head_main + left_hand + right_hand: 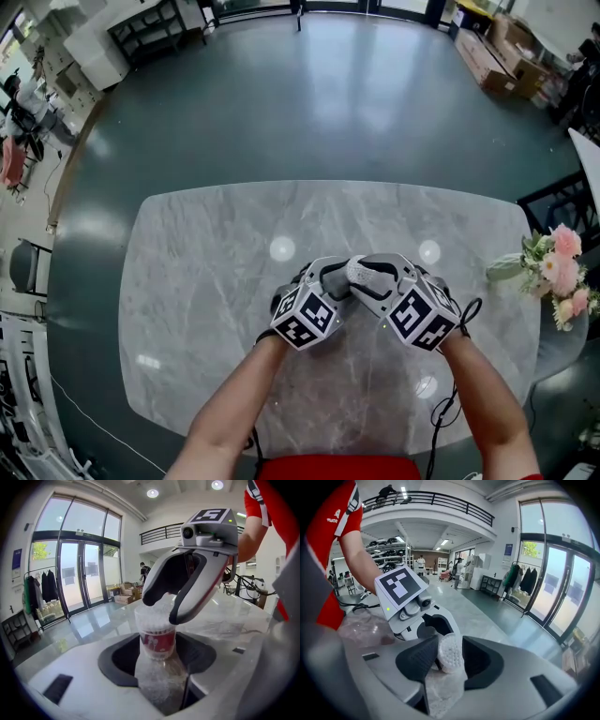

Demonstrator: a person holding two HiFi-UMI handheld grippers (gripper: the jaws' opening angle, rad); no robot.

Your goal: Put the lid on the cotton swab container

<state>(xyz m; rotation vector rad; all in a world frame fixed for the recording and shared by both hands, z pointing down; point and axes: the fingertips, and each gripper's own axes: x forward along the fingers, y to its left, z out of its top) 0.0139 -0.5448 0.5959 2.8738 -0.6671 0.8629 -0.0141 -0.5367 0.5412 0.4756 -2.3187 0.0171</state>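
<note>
Left gripper (157, 657): jaws wide and closing, cotton swab container (157, 639) between them, pads not pressing. Right gripper (449, 657): half shut and closing, pads meeting the container's top end. Container sits mid marble table (206, 281). Probably light, thin-walled, slick, crushable; grip gently at the red label. Long axis upright, swab heads up.

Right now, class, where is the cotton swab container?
In the left gripper view, the cotton swab container sits between the left gripper's closing jaws, its top inside the right gripper's closing jaws, over the table's middle.
</note>
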